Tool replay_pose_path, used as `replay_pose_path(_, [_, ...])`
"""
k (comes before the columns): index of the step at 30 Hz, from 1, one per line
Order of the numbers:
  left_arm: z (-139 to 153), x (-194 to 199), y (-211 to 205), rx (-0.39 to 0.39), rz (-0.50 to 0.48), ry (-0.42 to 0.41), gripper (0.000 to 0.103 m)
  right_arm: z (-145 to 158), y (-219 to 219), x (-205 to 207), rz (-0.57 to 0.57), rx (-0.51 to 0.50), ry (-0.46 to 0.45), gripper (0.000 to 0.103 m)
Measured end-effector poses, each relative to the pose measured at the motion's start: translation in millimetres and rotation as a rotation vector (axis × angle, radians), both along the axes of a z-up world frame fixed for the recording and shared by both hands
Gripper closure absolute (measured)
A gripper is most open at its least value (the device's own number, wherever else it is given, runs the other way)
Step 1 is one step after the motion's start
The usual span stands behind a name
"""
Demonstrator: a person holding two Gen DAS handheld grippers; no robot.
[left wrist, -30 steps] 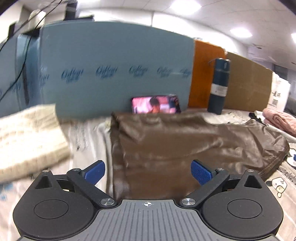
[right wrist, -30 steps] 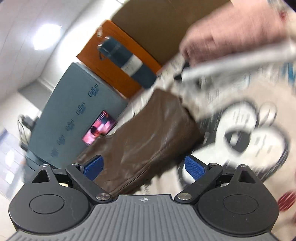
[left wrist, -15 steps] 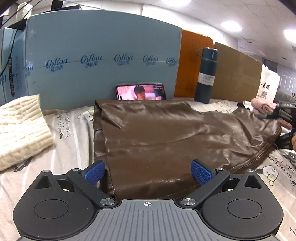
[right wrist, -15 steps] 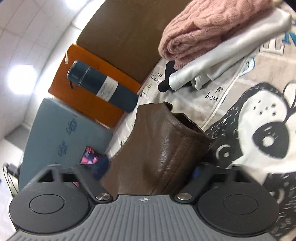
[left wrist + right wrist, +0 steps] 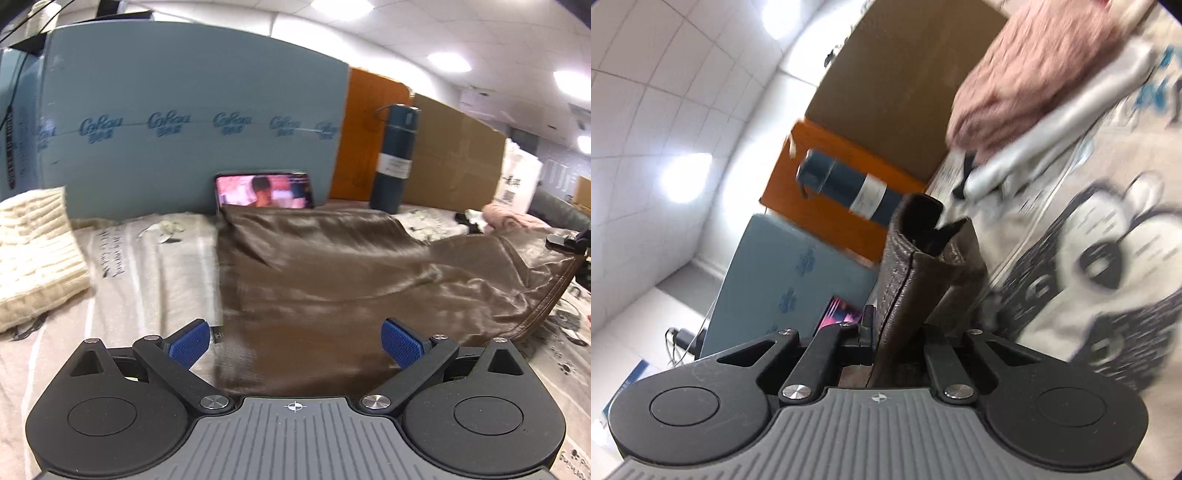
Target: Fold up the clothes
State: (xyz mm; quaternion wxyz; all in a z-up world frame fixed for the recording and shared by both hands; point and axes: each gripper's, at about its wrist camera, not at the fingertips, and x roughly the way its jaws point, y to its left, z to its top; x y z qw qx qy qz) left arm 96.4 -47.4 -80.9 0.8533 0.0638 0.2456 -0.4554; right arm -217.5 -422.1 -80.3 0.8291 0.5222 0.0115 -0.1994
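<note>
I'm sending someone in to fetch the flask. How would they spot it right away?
Look along the back of the bed, past the big blue foam board, to where the orange panel meets the brown cardboard. The flask stands upright there: tall, dark teal, white label, loop on its lid.

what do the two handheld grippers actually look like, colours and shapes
Both look alike: the left gripper and right gripper have a grey ribbed body with a small crosshair mark, two round black discs at the sides, and black linkage arms with silver screws. The left's finger pads are textured blue.
</note>
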Motion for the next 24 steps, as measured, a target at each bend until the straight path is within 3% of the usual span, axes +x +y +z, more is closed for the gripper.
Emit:
replay_pose_path(5, [-1.2, -14.9, -12.7, 0.086, -0.005, -0.081, 0.002, 6.1, -10.8, -19.1, -0.129, -0.082, 0.04, 0.098])
replay_pose_path(10, [-5.8, -30.2, -29.9, 0.208, 0.018, -0.198, 0.001, 21.1, 1.2, -0.5, -0.009, -0.158, -0.119, 0.098])
replay_pose_path(15, [-3.9, -23.9, -24.3, 0.176, 0.022, -0.167, 0.0, 39.5, 20.4, 40.1, 0.122, -0.207, -0.182, 0.098])
replay_pose_path(21, [-2.1, -20.7, -18.1, 0.129, 0.02, -0.132, 0.001, 45.5, 52.1, 96.9, 0.31, -0.288, -0.114, 0.098])
replay_pose_path(24, [-0.6, -17.0, -14.2, 0.101, 0.027, -0.11, 0.001, 39.6, 79.1, 117.8, 0.4, -0.395, -0.014, 0.098])
